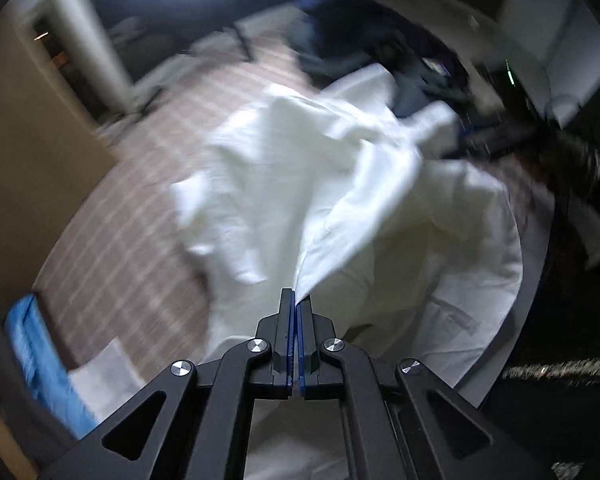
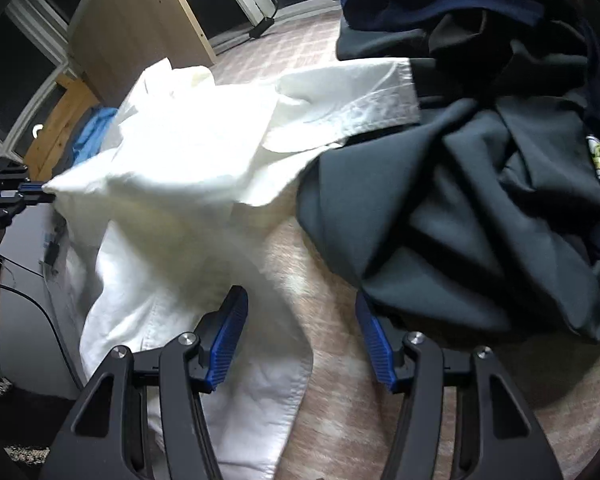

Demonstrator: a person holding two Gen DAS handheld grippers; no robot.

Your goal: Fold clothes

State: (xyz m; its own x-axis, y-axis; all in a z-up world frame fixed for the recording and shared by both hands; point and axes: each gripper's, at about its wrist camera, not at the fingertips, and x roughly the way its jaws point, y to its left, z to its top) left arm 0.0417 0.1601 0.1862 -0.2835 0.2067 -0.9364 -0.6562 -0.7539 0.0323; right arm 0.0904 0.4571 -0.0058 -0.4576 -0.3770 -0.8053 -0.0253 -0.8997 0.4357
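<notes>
Left gripper (image 1: 297, 300) is pinching a corner of the white shirt (image 1: 300, 184), pads pressed together on the cloth; the fabric is running taut up from the pinch, so that corner is hanging off the surface (image 1: 112, 248), probably to pull the shirt open and find its shape before folding. In the right wrist view the same gripper (image 2: 46, 194) is showing at the left edge with the shirt (image 2: 172, 168) peaking toward it like a tent.

Right gripper (image 2: 300, 320) is spread, nothing between its pads; one finger is sitting over the shirt's lower hem, the other over bare surface (image 2: 332, 400) next to the dark clothes (image 2: 480, 208). Looks like it is lining up for a second hold on the hem, so both hands can stretch the shirt flat.

Shirt is lying mid-surface, crumpled, one sleeve cuff resting on the edge of the dark pile. Pile is heaped to the right, waiting its turn. Blue cloth (image 1: 40, 360) is sitting off at the surface's far left edge, out of the way. Left view is blurred, detail is poor.

Folding itself not yet started, judging by the bunching.
</notes>
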